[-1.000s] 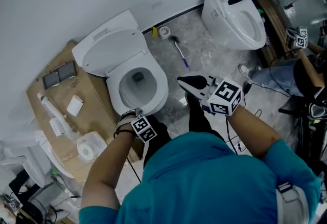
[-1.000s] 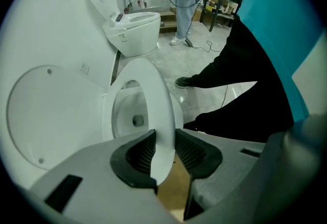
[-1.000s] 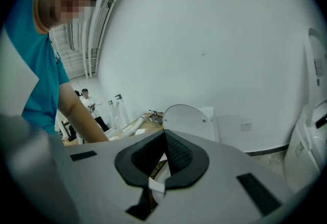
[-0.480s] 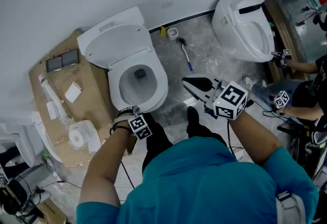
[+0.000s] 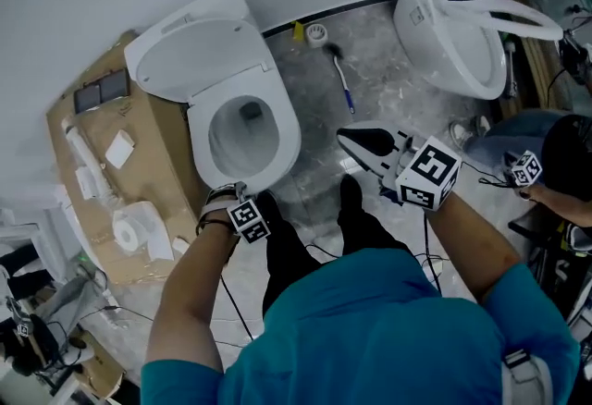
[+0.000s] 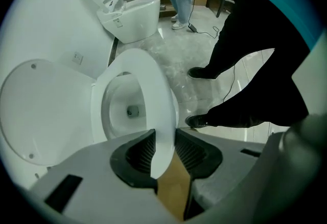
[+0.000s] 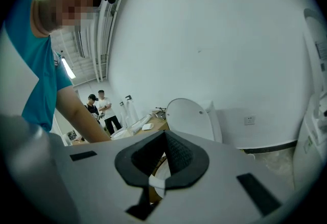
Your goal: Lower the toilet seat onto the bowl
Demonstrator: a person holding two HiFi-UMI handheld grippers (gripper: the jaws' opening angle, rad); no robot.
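The white toilet stands at the left-centre with its lid [image 5: 199, 61] raised against the wall. Its seat ring [image 5: 245, 130] lies over the bowl, or very close to it. My left gripper [image 5: 239, 191] is at the front of the bowl. In the left gripper view its jaws [image 6: 164, 154] are shut on the front rim of the seat [image 6: 148, 95]. My right gripper [image 5: 359, 142] hovers over the floor to the right of the bowl, shut and holding nothing. The right gripper [image 7: 162, 179] view shows the raised lid [image 7: 189, 118].
A second toilet [image 5: 462, 24] stands at the upper right. A toilet brush [image 5: 340, 84] lies on the floor between the two. Cardboard [image 5: 162, 163] with parts and a paper roll [image 5: 129, 229] lies left of the bowl. Another person [image 5: 555, 144] is at the right.
The head view has shifted. My left gripper stays at the front rim of the seat, and the right gripper has barely moved.
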